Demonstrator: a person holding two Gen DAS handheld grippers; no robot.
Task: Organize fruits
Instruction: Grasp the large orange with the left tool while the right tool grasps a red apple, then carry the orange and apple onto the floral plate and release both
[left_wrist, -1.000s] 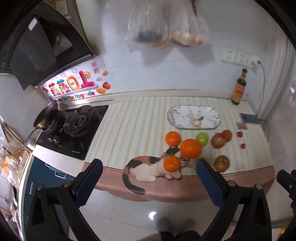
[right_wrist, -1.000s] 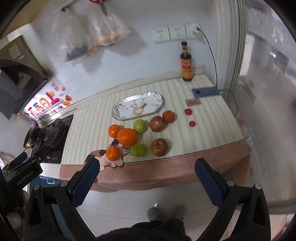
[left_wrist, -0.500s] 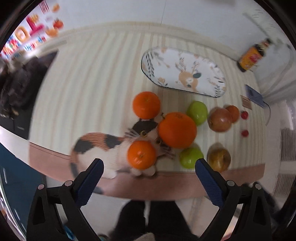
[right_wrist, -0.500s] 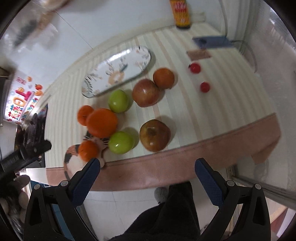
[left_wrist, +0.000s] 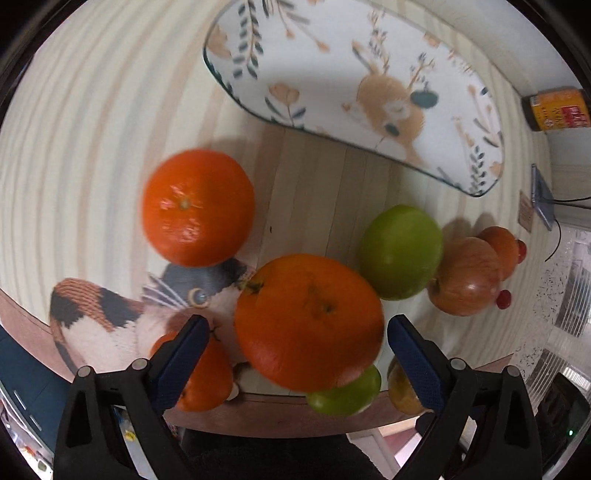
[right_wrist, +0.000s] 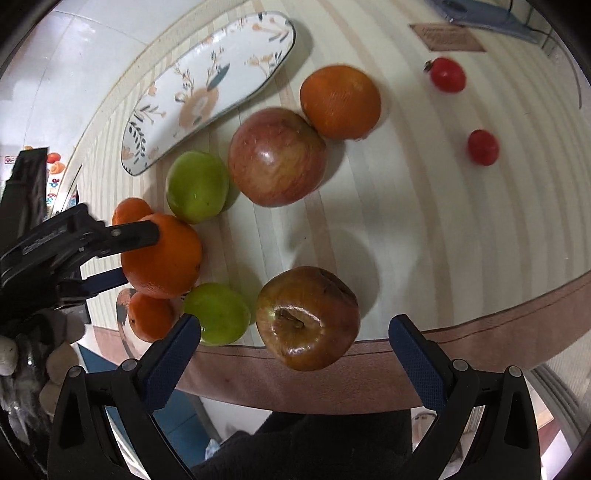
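Observation:
My left gripper (left_wrist: 295, 332) is open, its fingers on either side of a large orange (left_wrist: 308, 321), which also shows in the right wrist view (right_wrist: 162, 258). My right gripper (right_wrist: 295, 332) is open around a brownish apple (right_wrist: 308, 317) near the counter's front edge. Around them lie small oranges (left_wrist: 197, 206), green apples (left_wrist: 400, 251), a red apple (right_wrist: 277, 157) and another orange (right_wrist: 340, 101). A patterned oval plate (left_wrist: 351, 81) sits behind the fruit, also seen in the right wrist view (right_wrist: 207, 92).
A cat-shaped mat (left_wrist: 110, 317) lies under the left fruits. Two cherry tomatoes (right_wrist: 447, 74) lie at the right. A sauce bottle (left_wrist: 554, 109) and a phone on a cable (left_wrist: 543, 195) stand at the back right. The counter's front edge (right_wrist: 480, 328) is just below the grippers.
Both grippers have moved down and forward toward the counter. The left now straddles the large orange; the right now straddles the brownish apple. Both stay open.

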